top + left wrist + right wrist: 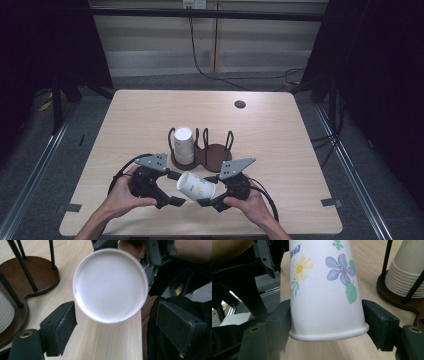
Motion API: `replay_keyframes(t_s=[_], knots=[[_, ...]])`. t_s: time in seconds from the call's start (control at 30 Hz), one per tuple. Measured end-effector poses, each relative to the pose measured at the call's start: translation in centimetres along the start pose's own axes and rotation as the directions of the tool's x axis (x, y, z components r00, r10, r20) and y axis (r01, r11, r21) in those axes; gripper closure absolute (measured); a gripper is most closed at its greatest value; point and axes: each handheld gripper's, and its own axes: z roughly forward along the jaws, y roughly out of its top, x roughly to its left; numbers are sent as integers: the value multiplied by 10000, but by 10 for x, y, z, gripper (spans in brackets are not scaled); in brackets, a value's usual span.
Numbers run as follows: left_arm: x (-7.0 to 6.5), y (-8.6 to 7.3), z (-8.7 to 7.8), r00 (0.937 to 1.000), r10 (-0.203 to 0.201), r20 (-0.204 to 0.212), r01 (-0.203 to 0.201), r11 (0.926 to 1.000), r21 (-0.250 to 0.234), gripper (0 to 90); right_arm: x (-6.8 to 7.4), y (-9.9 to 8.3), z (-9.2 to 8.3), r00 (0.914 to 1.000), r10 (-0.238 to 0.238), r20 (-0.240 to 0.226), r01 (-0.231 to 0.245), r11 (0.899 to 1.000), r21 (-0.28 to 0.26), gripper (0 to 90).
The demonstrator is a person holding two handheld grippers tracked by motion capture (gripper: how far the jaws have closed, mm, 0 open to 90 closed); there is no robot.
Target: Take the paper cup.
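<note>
High view: a flowered paper cup (195, 186) lies on its side in the air just above the near edge of the worktop (280, 130), between the two tools. The right hand-held gripper (206, 202) pinches it near the rim, one pad on each side of the wall, as the right gripper view shows; that grip carries the cup alone. The left hand-held gripper (174, 189) stands wide around the cup's closed bottom, its pads (62, 325) clear of the paper in the left gripper view, so it reads as a hand-over, with the cup's weight now on the right side. Behind them the dark wooden cup holder (215, 156) with its thin black posts keeps a stack of cups (183, 145) upside down in its left bay; the right bay looks bare, probably where the single cup belongs. The cup's mouth faces away, so its inside cannot be seen, and the stack's count is hard to tell.
</note>
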Motion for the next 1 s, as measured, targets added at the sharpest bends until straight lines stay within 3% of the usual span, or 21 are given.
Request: replay_keyframes(t_s=[0.1, 0.2, 0.57, 0.73, 0.87, 1.0], knots=[[0, 0, 1, 9999, 77, -126, -75, 9998, 202, 167, 1, 2, -1, 10000, -8, 31, 7, 9998, 175, 279], [1, -1, 2, 9998, 206, 26, -207, 9991, 359, 163, 0, 3, -2, 9999, 25, 111, -29, 9993, 384, 280], [-2, -1, 4, 9962, 754, -444, -708, 9927, 972, 173, 2, 3, 2, 9999, 27, 111, -39, 9943, 1067, 285], [-2, -1, 5, 9950, 907, -418, -869, 9925, 858, 208, 3, 4, 3, 9999, -51, 143, 31, 9899, 1414, 285], [-2, -1, 5, 9911, 1042, -828, -985, 9927, 701, 222, 3, 8, 0, 9995, -183, 268, 133, 9845, 1747, 285], [-1, -2, 5, 9895, 1111, -920, -1051, 9921, 680, 275, 1, 9, -1, 9990, -252, 358, 179, 9816, 1899, 285]])
